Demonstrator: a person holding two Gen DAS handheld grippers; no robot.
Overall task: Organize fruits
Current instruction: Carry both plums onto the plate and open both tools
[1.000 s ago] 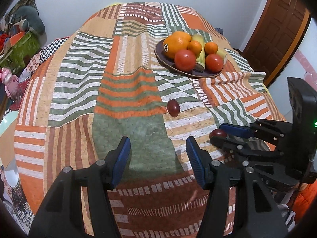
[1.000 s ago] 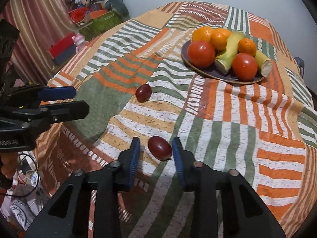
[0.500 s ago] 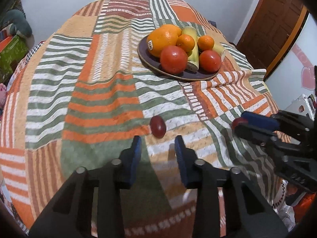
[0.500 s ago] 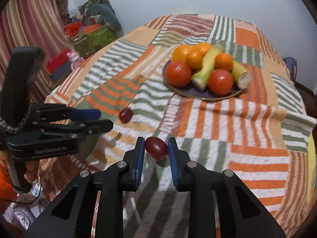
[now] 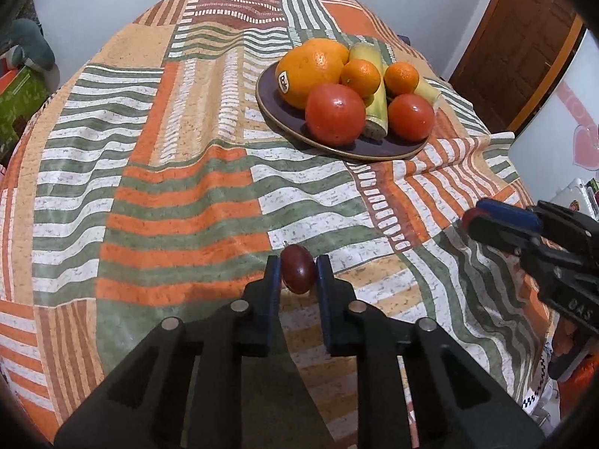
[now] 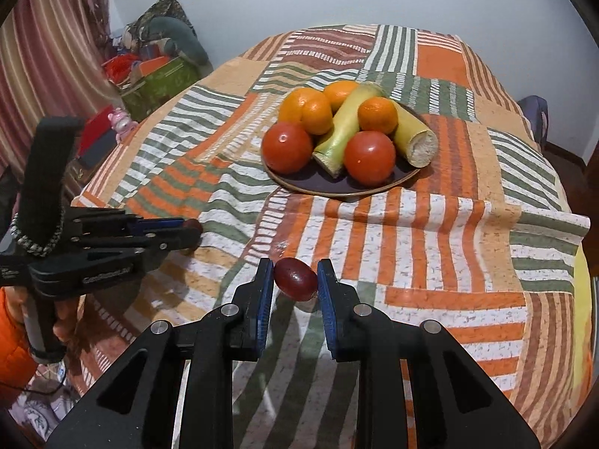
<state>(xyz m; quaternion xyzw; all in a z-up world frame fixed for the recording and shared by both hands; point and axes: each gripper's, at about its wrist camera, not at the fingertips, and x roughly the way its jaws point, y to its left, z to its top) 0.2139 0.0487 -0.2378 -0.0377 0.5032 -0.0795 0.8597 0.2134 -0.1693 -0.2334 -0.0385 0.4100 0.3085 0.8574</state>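
Observation:
A dark plate [image 5: 284, 116] [image 6: 310, 186] on the patchwork cloth holds oranges, two red tomatoes and pale green stalks. My left gripper [image 5: 298, 275] is shut on a small dark red fruit [image 5: 298, 274] low over the cloth; it also shows at the left of the right wrist view [image 6: 187, 230]. My right gripper [image 6: 294, 278] is shut on a second dark red fruit [image 6: 295, 278] and holds it above the cloth; it also shows at the right of the left wrist view [image 5: 475, 220].
The striped patchwork cloth [image 5: 179, 187] covers the table and drapes over its edges. A brown door [image 5: 524, 45] stands at the right. Boxes, toys and a striped curtain [image 6: 48, 75] crowd the left side beyond the table.
My left gripper moved forward to the loose dark fruit and shut on it. My right gripper shut on its fruit, lifted it off the cloth and moved toward the plate.

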